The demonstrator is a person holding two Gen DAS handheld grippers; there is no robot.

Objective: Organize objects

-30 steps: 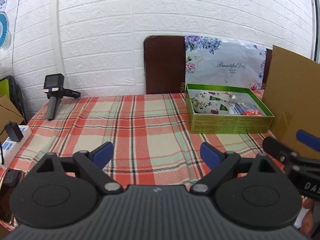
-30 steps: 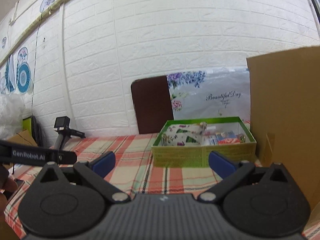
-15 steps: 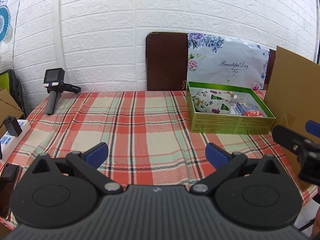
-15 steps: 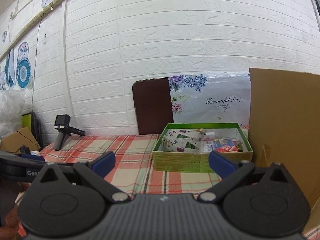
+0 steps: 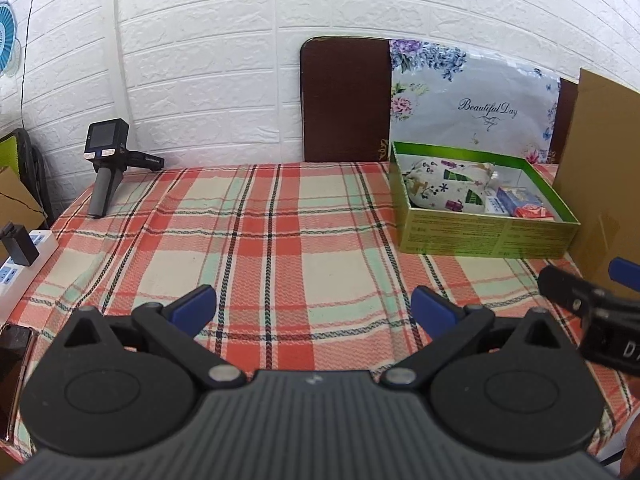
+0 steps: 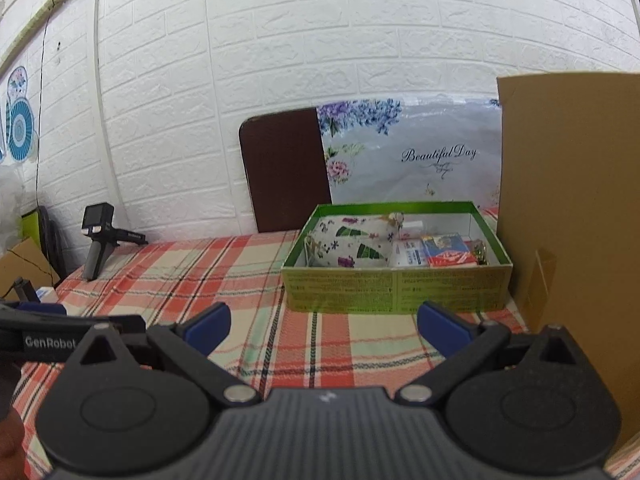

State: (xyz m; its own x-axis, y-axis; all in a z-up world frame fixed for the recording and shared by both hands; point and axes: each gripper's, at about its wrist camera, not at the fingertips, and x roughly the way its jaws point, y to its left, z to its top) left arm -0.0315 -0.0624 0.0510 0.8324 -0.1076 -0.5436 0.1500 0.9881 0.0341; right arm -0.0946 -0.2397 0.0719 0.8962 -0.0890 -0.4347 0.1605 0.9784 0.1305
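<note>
Both wrist views shifted slightly since earlier; box contents unmoved. Open green cardboard box [image 6: 396,286] sits at far right of plaid-clothed desk [image 5: 256,264], holding white floral fabric pouch [image 6: 348,246] beside small blue and red packets [image 6: 444,254]. Left hand-held gripper [image 5: 314,308] spread wide, holding nothing, above cloth. Right hand-held gripper [image 6: 324,322] likewise spread wide, holding nothing, facing box. Brown cardboard sheet [image 6: 568,208] upright just right of box.

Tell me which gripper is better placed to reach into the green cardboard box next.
Right, probably. The right gripper is open and points almost straight at the green cardboard box; from the open left gripper the box lies off to its right.
</note>
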